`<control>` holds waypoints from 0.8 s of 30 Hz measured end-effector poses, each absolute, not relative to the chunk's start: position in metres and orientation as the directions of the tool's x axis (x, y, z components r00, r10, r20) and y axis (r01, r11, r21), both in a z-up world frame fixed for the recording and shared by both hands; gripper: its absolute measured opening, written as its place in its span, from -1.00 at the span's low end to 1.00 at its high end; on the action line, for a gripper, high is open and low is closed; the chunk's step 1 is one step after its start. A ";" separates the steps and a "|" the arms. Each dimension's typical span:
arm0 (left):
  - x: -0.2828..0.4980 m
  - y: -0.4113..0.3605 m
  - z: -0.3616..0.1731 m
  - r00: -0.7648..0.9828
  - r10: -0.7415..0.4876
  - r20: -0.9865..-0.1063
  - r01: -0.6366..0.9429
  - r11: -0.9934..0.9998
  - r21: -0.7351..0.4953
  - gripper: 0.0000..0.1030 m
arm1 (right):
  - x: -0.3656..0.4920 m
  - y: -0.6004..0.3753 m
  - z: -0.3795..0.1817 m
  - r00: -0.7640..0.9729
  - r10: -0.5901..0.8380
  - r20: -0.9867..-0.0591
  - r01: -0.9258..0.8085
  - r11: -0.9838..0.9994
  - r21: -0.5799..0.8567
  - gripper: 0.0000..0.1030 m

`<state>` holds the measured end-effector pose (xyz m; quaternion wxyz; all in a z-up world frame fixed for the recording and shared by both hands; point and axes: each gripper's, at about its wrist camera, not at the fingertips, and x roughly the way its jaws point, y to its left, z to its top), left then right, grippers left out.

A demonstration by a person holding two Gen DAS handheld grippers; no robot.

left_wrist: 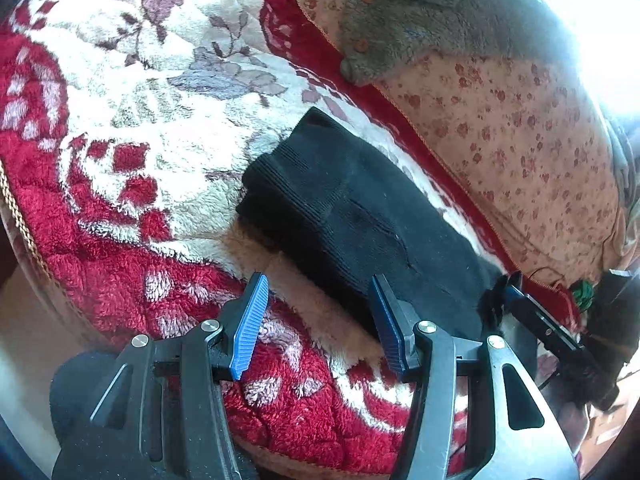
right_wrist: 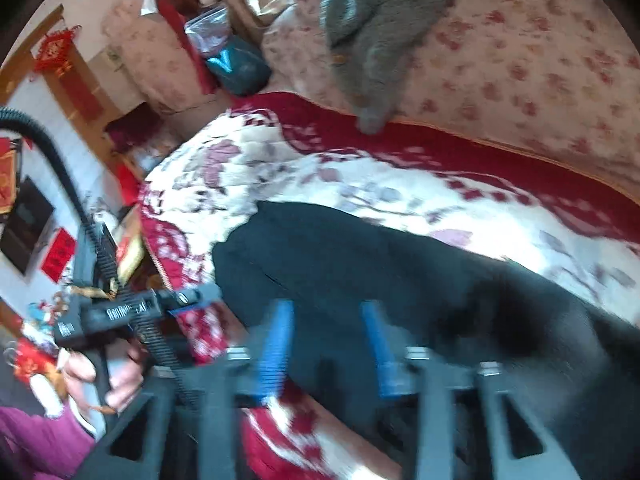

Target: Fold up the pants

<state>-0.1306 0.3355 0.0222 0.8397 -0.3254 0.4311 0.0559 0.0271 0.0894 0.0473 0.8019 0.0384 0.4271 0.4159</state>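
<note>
Clearly both tongs stand empty. Left gripper (left_wrist: 320, 312): blue ribbed pads well apart, nothing between them, tilted down over the bed, its right pad over the near edge of the cloth, its left pad over bare blanket. Right gripper (right_wrist: 330, 340): frame blurred, blue pads parted, cloth lying under and behind them; no pinch shows, so read as open. Black ribbed knit pants (left_wrist: 360, 216) lie as a long folded strip on the red-and-cream floral plush blanket (left_wrist: 120, 128), running from about 10 o'clock to 4 o'clock in the left view; the far end is a neat doubled edge, the near end passes toward the right gripper's body at 4 o'clock. Judgement: soft, light, limp fabric, some stretch, likely to sag and drag on the plush pile; best taken at corners or the doubled edge, through all layers. Beyond, at 1 o'clock, grey fleece garment (left_wrist: 432, 20) on pink flowered quilt (left_wrist: 520, 140).
</note>
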 end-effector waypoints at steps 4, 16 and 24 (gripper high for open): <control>-0.128 0.342 0.018 0.625 -0.202 -0.754 -0.393 0.752 -0.528 0.01 | 0.057 0.138 0.046 0.204 0.729 -0.654 -0.674 0.589 0.447 0.01; -0.113 0.353 0.004 0.669 -0.242 -0.703 -0.396 0.685 -0.612 0.21 | 0.115 0.272 0.038 0.091 0.654 -0.751 -0.862 0.429 0.269 0.01; -0.122 0.350 0.010 0.650 -0.208 -0.731 -0.452 0.667 -0.592 0.21 | 0.117 0.315 0.012 0.048 0.542 -0.839 -0.925 0.341 0.167 0.01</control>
